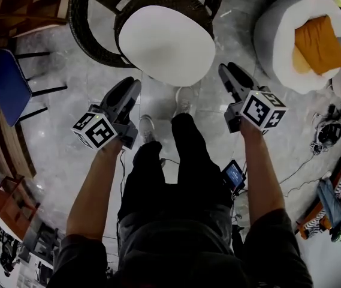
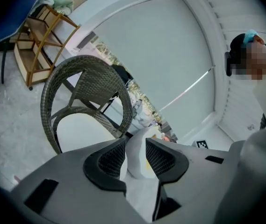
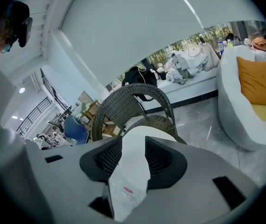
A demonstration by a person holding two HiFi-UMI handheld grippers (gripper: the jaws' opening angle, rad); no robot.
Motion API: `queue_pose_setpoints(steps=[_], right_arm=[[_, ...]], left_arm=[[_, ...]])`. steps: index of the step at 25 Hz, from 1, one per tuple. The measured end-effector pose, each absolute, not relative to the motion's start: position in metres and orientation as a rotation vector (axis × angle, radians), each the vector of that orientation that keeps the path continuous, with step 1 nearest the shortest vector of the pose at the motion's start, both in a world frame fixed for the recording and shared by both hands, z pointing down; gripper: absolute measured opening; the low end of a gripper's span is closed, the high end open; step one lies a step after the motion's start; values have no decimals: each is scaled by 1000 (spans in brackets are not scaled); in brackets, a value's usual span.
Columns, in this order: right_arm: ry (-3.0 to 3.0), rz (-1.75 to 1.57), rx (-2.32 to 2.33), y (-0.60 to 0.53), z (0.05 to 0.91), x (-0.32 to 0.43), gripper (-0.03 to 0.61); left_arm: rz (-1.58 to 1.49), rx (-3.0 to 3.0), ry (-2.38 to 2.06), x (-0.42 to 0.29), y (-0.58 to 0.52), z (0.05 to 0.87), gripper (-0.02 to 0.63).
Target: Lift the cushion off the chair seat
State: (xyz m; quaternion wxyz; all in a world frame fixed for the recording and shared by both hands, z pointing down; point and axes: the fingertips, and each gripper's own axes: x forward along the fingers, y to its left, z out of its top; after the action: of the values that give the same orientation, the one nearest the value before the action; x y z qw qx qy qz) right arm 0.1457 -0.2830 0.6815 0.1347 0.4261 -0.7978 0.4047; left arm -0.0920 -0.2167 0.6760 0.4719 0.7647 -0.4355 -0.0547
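Head view: white cushion (image 1: 167, 44) lies flat on the wicker chair (image 1: 92, 29) seat, at 12 o'clock from the person. Long axis runs roughly 10 to 4 o'clock. Left gripper (image 1: 131, 84) sits at 7 o'clock of it and right gripper (image 1: 225, 71) at 4 o'clock, both near and not touching.

Left gripper view: jaws stand wide, nothing between the pads. Cushion on the seat at 9 o'clock of the jaws.

Right gripper view: jaws apart, empty. Cushion straight ahead at 12 o'clock, seen through the gap. White armchair (image 3: 245, 120) with orange pillow (image 3: 259, 80) at 2 o'clock.
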Motion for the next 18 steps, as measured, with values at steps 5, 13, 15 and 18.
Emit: queue_pose_setpoints(steps=[5, 13, 15, 18], right_arm=[[-2263, 1223, 1204, -282, 734, 149, 135], [-2194, 1294, 1187, -279, 808, 165, 154], [-2177, 1318, 1187, -277, 827, 168, 155], [-2156, 1362, 1183, -274, 856, 170, 158]], left_arm=[[-110, 1809, -1047, -79, -211, 731, 143], [-90, 1714, -1042, -63, -208, 804, 149], [-83, 1693, -1041, -61, -205, 822, 149], [-64, 1672, -1031, -58, -201, 852, 155]])
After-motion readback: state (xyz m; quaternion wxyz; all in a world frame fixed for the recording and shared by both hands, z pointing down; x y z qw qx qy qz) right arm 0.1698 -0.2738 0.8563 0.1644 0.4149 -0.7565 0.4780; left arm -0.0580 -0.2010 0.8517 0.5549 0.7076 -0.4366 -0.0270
